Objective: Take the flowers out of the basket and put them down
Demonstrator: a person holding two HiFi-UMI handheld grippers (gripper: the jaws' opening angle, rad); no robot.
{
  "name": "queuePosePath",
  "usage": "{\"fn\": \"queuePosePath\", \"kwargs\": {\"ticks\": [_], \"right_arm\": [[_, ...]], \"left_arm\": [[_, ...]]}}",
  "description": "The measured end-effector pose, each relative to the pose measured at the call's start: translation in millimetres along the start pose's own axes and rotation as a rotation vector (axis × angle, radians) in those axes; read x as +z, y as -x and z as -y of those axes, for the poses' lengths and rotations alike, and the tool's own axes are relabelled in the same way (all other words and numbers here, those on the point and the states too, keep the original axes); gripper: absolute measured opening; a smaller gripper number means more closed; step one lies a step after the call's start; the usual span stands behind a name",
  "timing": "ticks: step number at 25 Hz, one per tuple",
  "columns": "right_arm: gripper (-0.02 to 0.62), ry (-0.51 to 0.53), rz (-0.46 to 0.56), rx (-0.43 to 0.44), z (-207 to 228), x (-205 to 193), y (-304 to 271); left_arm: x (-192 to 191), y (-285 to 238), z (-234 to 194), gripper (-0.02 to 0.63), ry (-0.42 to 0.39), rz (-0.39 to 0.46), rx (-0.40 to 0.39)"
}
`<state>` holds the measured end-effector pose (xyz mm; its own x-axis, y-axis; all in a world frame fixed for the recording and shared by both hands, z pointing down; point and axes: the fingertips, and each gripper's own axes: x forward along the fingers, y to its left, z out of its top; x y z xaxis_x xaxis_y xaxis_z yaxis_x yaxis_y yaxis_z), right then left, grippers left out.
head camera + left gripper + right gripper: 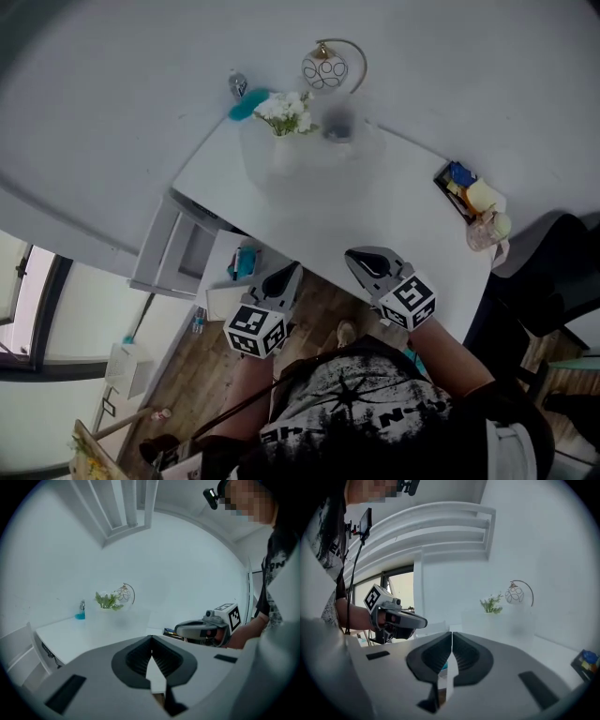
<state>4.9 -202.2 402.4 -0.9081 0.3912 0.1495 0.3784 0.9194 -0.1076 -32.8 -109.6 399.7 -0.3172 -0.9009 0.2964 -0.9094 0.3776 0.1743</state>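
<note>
White flowers with green leaves [286, 111] stand upright in a pale white basket [279, 157] at the far side of the white table [375, 216]. They also show small and distant in the left gripper view, as flowers [108, 600], and in the right gripper view, as flowers [492, 604]. My left gripper [289, 273] hovers at the table's near edge, shut and empty. The right gripper [356, 257] is beside it, over the near edge, also shut with nothing held. Each gripper sees the other: the right gripper [199, 630] and the left gripper [401, 619].
A round wire ornament [325, 68] and a dark cup [337, 124] stand behind the basket, with a blue object [248, 103] to its left. A tray of small items [464, 192] lies at the table's right end. An open drawer [183, 251] juts out on the left.
</note>
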Motion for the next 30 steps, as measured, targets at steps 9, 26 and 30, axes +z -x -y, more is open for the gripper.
{"fn": "queuePosePath", "kwargs": {"ticks": [9, 26, 30], "right_arm": [[0.018, 0.023, -0.027, 0.044, 35.9, -4.4, -19.6], [0.018, 0.077, -0.01, 0.02, 68.2, 51.2, -103.8], [0.018, 0.112, -0.017, 0.011, 73.0, 72.0, -133.0]], "left_arm": [[19.0, -30.0, -21.6, 0.011, -0.019, -0.004, 0.076], [72.3, -71.5, -101.9, 0.011, -0.045, 0.01, 0.024], [81.2, -80.3, -133.4, 0.011, -0.064, 0.004, -0.003]]}}
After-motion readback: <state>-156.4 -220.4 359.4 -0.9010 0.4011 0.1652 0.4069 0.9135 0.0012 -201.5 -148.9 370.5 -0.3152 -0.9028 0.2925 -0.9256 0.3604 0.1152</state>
